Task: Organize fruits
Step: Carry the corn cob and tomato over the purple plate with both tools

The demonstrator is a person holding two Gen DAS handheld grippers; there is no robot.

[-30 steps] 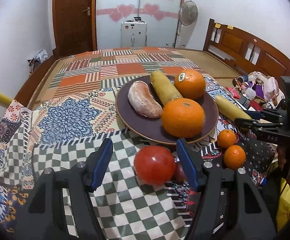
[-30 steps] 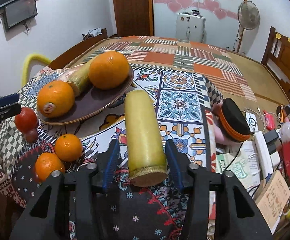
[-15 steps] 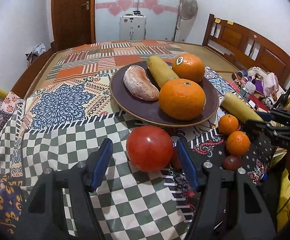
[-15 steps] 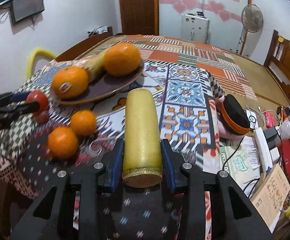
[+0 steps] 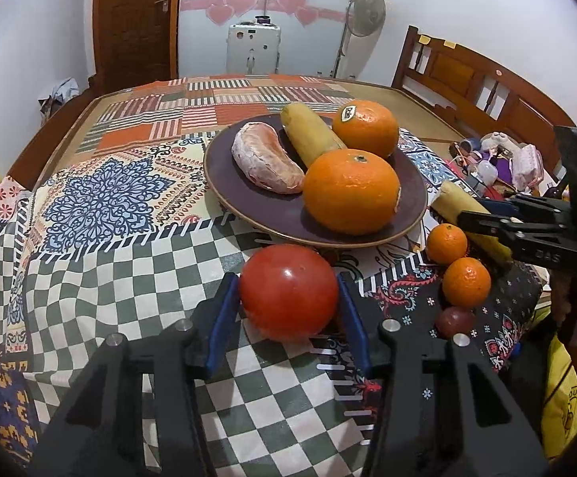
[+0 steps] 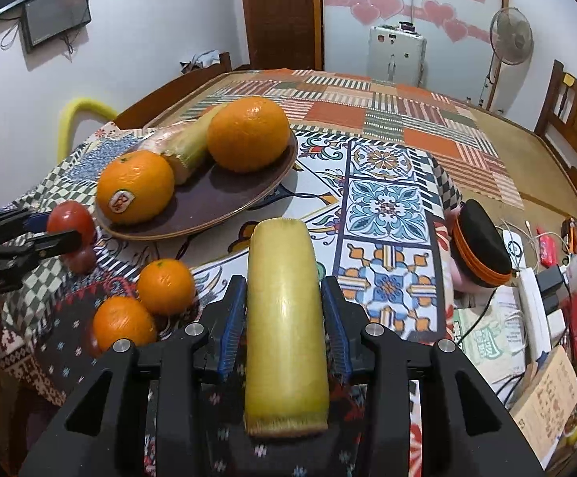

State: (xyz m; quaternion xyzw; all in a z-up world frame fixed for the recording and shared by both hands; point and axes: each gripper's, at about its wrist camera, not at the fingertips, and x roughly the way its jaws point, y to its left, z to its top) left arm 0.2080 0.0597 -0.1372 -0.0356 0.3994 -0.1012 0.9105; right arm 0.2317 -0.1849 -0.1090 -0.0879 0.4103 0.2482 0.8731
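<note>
So both grippers have something in hand right now. The left gripper [image 5: 288, 298] has its fingers [image 5: 222, 318] closed onto the red tomato [image 5: 288, 292], one blue pad on each side at its widest part. It sits just in front of the dark plate [image 5: 224, 183], over the checkered cloth on the bench [image 5: 109, 262]. The right gripper [image 6: 286, 330] is clamped on the yellow cane piece [image 6: 284, 318], fingers pressed against its sides near the cut end, with most of its length sticking out forward.

Handling-wise, I'd guess the tomato is smooth, a bit slippery and easy to bruise, so a light squeeze across the middle is the way, not the top or bottom. The cane piece looks stiff and heavier. Gripping nearer its middle would stop it tipping, since so much overhangs the front.

The plate already holds two big oranges [image 5: 350, 192], a peeled segment [image 5: 266, 163] and another cane piece [image 5: 308, 135]. Two small mandarins [image 5: 465, 282] and a little dark fruit [image 5: 455, 320] are on the cloth beside it.

Compared with a second ago, the left fingers were wide apart with the tomato loose between them; now they've shut on it. The right ones have also tightened on the cane piece.
</note>
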